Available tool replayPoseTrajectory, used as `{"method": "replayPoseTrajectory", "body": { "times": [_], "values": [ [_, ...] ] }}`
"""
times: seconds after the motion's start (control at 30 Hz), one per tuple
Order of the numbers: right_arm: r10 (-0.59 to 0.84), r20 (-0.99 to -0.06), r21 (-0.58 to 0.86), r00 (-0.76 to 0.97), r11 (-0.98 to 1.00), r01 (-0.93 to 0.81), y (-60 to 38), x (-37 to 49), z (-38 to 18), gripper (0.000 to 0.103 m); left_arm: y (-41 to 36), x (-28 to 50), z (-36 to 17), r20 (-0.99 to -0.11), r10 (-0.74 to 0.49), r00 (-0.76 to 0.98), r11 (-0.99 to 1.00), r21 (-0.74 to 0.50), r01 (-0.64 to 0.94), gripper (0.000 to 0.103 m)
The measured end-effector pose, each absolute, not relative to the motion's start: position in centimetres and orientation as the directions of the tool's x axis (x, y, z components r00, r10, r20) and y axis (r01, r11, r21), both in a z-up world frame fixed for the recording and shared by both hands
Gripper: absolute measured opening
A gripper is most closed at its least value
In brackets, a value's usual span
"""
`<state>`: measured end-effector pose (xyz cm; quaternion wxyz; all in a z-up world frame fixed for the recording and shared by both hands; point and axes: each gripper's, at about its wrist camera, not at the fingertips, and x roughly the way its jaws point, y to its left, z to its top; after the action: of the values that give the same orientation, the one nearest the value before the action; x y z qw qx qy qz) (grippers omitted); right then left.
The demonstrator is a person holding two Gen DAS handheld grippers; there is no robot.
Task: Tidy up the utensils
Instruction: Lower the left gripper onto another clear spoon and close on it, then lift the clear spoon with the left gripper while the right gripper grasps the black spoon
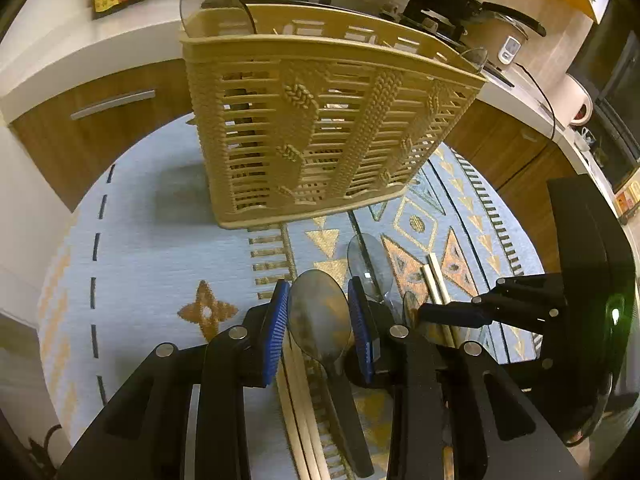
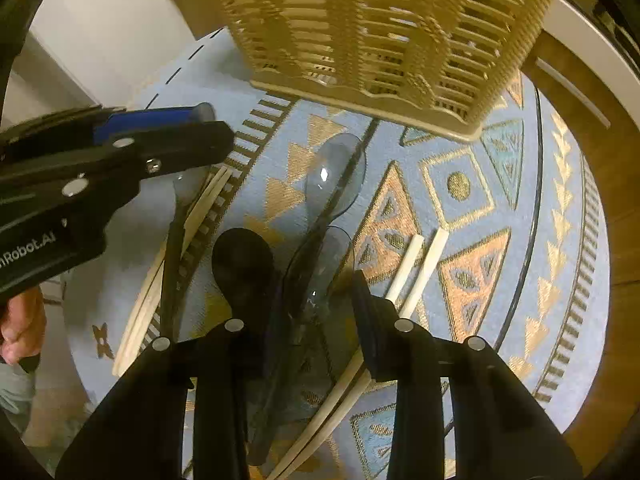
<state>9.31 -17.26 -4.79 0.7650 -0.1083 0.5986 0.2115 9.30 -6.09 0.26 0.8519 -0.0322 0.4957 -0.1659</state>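
Status: early. Basket (image 1: 320, 128) already shows clear utensil heads at its rim; most pieces remain on the surface (image 1: 152, 248).

Left tool (image 1: 319, 320): clenched on a spoon (image 1: 316, 316), chopsticks (image 1: 300, 420) just beneath.

Right tool (image 2: 308, 296): narrowed around clear spoons (image 2: 334, 176); contact cannot be told. Black spoon (image 2: 242, 264) just left, chopstick pair (image 2: 424, 264) just right. Basket stands ahead of both.

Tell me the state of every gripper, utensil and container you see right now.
Left gripper: shut on smoky spoon.
Right gripper: over loose spoons, grip unclear.
Black spoon: lying flat on mat.
Clear spoon: lying flat.
Chopstick pair: flat, side by side.
Basket: upright.
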Motion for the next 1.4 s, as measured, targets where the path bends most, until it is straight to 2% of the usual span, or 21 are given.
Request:
{"method": "replayPoseTrajectory", "body": {
  "times": [0.17,0.37,0.4,0.43,0.47,0.63,0.93,1.2,1.4],
  "values": [
    [0.234,-0.948,0.123,0.215,0.894,-0.431,-18.4,8.9,-4.2,0.030,-6.1,8.8,1.1,-0.815,-0.333,0.474,0.937,-0.228,0.266,0.028],
    [0.301,-0.909,0.158,0.289,0.889,-0.429,-20.5,7.7,-0.8,0.028,-5.8,7.2,4.0,-0.770,-0.354,0.530,0.928,-0.222,0.298,0.028],
    [0.320,-0.894,0.165,0.312,0.886,-0.434,-20.7,7.4,0.2,0.012,-5.7,6.9,4.9,-0.756,-0.358,0.548,0.927,-0.217,0.305,0.028],
    [0.332,-0.886,0.170,0.324,0.882,-0.439,-21.1,7.0,0.9,0.001,-5.6,6.6,5.7,-0.746,-0.361,0.560,0.926,-0.215,0.312,0.028],
    [0.346,-0.877,0.180,0.332,0.879,-0.441,-21.4,6.7,1.8,0.001,-5.6,6.4,6.4,-0.734,-0.367,0.572,0.923,-0.213,0.319,0.028],
    [0.393,-0.821,0.200,0.414,0.878,-0.435,-22.4,7.0,5.6,0.001,-5.3,5.3,10.2,-0.672,-0.384,0.633,0.917,-0.196,0.348,0.028],
    [0.371,-0.823,0.189,0.430,0.893,-0.409,-23.6,7.5,5.0,0.001,-3.5,5.4,11.6,-0.643,-0.384,0.663,0.921,-0.211,0.328,0.028],
    [0.383,-0.868,0.261,0.317,0.893,-0.366,-23.1,9.5,1.7,0.020,-3.2,5.8,10.9,-0.647,-0.386,0.657,0.920,-0.215,0.329,0.028],
    [0.432,-0.876,0.332,0.215,0.863,-0.381,-21.3,9.4,-0.9,0.024,-2.9,6.0,10.1,-0.656,-0.389,0.647,0.918,-0.218,0.332,0.028]
  ]
}}
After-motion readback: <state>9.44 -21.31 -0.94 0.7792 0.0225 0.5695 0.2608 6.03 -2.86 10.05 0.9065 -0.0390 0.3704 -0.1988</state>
